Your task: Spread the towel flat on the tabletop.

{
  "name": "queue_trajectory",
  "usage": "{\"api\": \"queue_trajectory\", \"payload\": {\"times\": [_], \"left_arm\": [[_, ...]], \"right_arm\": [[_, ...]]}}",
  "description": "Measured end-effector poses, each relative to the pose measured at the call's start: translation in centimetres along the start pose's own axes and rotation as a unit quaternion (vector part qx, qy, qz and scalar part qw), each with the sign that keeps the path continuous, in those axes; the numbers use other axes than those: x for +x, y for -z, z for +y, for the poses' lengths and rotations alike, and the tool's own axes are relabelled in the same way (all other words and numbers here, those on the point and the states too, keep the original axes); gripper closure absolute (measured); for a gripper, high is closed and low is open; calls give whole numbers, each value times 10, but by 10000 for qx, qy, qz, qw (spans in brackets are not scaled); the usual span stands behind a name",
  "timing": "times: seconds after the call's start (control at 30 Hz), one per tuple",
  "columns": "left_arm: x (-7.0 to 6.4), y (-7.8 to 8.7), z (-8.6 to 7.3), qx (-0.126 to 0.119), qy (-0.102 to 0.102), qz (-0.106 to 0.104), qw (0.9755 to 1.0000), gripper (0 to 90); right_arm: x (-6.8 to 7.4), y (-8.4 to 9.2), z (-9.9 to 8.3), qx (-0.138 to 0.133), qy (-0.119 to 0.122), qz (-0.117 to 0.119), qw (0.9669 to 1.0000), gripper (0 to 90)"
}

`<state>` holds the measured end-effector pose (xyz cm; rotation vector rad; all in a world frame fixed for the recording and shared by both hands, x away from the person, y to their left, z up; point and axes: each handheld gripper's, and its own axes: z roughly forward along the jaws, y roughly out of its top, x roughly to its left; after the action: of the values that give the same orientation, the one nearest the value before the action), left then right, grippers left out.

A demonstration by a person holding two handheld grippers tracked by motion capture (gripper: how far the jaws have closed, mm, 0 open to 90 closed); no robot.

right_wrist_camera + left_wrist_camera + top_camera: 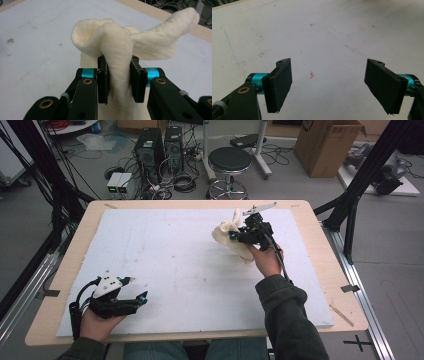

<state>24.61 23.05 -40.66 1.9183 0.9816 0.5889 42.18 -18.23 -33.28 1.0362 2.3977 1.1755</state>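
At the near left of the white board [165,270], the left gripper [131,292] rests with its 2 jaws wide apart, nothing between them. Toward the far right, the right gripper [118,80] has its 2 jaws clamped on a fold of the cream cloth [117,47], which bulges above the pads and hangs below them.

Looking down and forward from above the near table edge across the white board [165,265], while riding close behind each pair of jaws, both facing that same board [317,32] [35,50].
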Motion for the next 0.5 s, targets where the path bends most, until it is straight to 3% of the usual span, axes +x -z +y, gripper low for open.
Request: {"api": "queue_trajectory", "payload": {"times": [0.3, 0.5], "left_arm": [[-2, 0, 0, -8, -55, -43, 10000, 227], [-3, 1, 0, -56, -30, -40, 10000, 227]], "right_arm": [[44, 13, -3, -160, 206, 439, 9987, 714], [75, 6, -3, -70, 404, 673, 9969, 702]]}}
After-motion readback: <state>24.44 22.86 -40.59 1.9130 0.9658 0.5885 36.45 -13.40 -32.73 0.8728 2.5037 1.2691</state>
